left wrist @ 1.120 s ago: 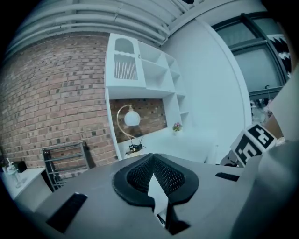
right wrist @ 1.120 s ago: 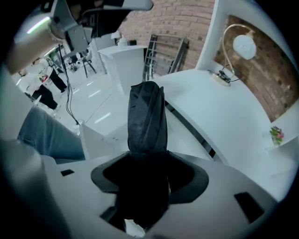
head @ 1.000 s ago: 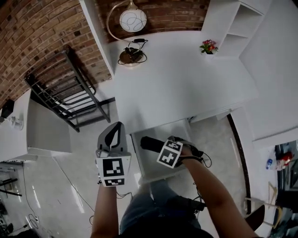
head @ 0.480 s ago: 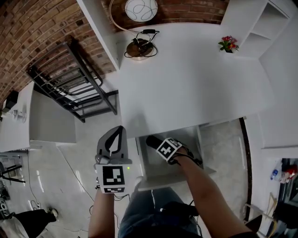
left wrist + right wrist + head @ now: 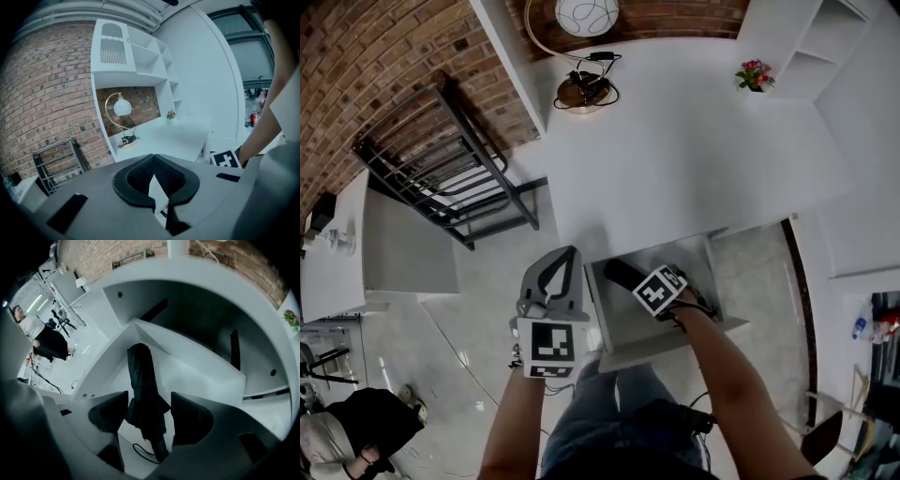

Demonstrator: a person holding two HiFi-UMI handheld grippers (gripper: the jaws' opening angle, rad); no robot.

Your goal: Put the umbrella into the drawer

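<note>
A folded black umbrella point(image 5: 143, 380) lies along the floor of the open white drawer point(image 5: 201, 359), and its wrist strap point(image 5: 140, 452) trails near the camera. My right gripper point(image 5: 149, 411) points steeply down over it. Its jaws are opening, with the umbrella between the pads and a gap on each side. In the head view the umbrella point(image 5: 621, 273) pokes out beyond the right gripper's marker cube point(image 5: 661, 289), inside the drawer point(image 5: 670, 342) under the desk. My left gripper point(image 5: 570, 255) hovers left of the drawer, fingertips together and holding nothing; in its own view it point(image 5: 153, 157) faces the desk.
The white desk point(image 5: 675, 159) carries a globe lamp point(image 5: 581, 92) and a small flower pot point(image 5: 753, 75). A black metal rack point(image 5: 441, 178) stands at the left by the brick wall. White shelving point(image 5: 806, 47) sits at the back right. A person point(image 5: 347, 441) crouches at the lower left.
My right gripper has sunk into the drawer with the umbrella. The left gripper has dropped slightly and now sits closer to the drawer's left side.
</note>
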